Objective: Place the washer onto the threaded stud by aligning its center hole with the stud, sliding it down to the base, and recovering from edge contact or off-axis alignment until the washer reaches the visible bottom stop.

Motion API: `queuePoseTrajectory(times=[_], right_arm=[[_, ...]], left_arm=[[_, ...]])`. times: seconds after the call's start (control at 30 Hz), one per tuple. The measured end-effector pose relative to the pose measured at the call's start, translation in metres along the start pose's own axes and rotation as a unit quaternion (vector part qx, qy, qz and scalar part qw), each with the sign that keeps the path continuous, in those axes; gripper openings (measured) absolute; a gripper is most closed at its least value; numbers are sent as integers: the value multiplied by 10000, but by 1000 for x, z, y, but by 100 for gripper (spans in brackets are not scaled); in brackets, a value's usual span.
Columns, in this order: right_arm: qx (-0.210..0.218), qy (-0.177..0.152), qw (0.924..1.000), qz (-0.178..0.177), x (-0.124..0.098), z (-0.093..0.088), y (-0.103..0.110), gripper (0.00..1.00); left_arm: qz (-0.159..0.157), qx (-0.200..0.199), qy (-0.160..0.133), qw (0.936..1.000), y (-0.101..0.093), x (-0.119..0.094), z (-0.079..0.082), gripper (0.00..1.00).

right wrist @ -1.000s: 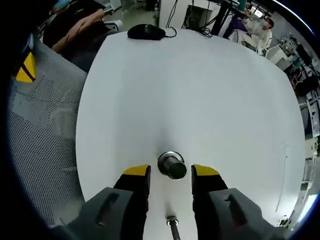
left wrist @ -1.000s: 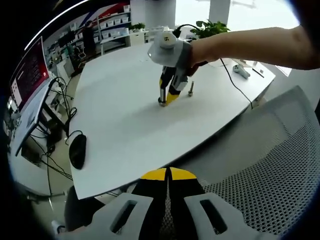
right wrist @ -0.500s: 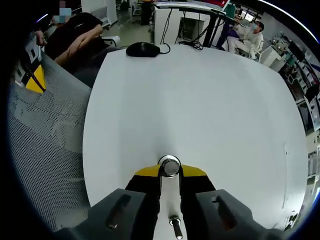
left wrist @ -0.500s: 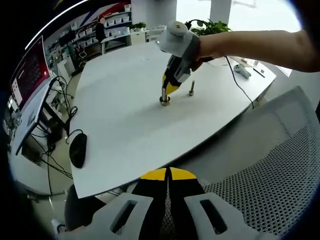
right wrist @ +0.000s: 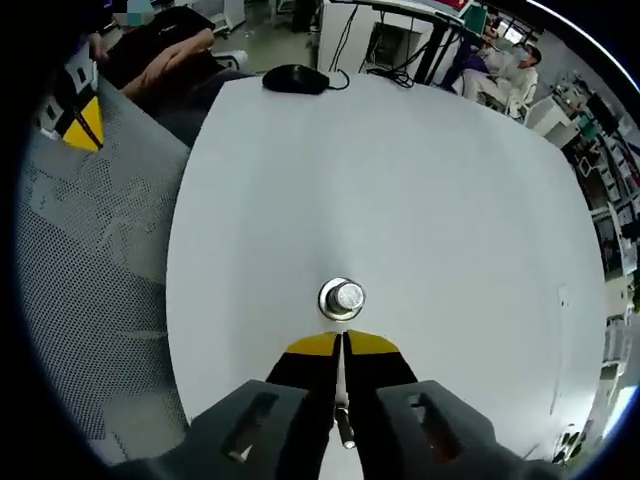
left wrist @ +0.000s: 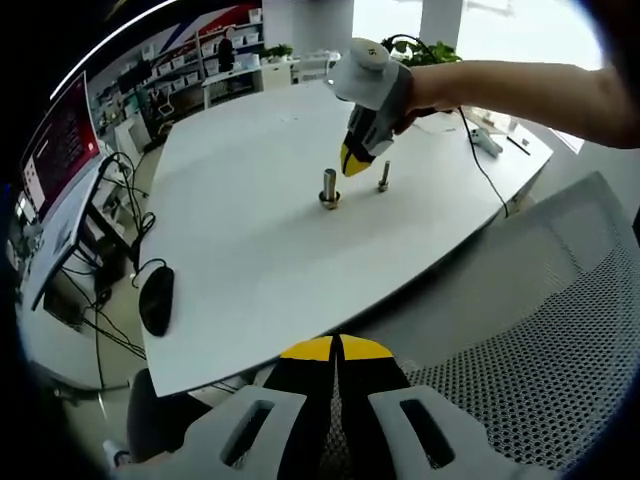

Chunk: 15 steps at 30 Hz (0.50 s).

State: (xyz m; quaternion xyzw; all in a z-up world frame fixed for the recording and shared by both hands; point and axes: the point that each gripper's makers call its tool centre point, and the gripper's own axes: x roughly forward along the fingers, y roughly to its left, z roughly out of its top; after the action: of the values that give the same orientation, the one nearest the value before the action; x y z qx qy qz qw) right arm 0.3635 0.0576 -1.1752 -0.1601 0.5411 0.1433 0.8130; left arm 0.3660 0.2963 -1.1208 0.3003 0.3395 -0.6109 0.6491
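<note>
A metal threaded stud (right wrist: 349, 296) stands upright on the white table (right wrist: 420, 170), with the washer (right wrist: 327, 301) lying as a ring round its foot. My right gripper (right wrist: 342, 343) is shut with nothing between its yellow tips, just short of the stud and raised off it. In the left gripper view the stud (left wrist: 329, 184) and washer (left wrist: 329, 204) sit mid-table, and the right gripper (left wrist: 353, 163) hangs above and right of them in a hand. My left gripper (left wrist: 336, 348) is shut and holds nothing, low over a mesh chair.
A second small bolt (left wrist: 382, 178) stands right of the stud, seen under my right gripper as the bolt (right wrist: 344, 430). A black mouse (left wrist: 155, 300) lies near the table's edge. The grey mesh chair (left wrist: 560, 330) is close by. Cables and small tools lie at the far corner.
The right gripper's jaws, open either side of the stud a second ago, have shut and lifted up and back off it. The washer stays at the stud's foot. My left gripper has not moved.
</note>
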Motion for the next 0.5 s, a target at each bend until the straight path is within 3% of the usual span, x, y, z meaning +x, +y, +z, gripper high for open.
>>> queuePoseTrajectory(times=[0.23, 0.47, 0.5], right_arm=[[219, -376, 9988, -227, -38, 2, -1, 17], [651, -1004, 9920, -394, -93, -8, 6, 19], [754, -1224, 9886, -440, -104, -6, 9, 19]], left_arm=[[-1, 5, -16, 10000, 0, 0, 0, 0], [-14, 19, -51, 10000, 0, -1, 2, 0], [-16, 21, -58, 10000, -1, -1, 2, 0]])
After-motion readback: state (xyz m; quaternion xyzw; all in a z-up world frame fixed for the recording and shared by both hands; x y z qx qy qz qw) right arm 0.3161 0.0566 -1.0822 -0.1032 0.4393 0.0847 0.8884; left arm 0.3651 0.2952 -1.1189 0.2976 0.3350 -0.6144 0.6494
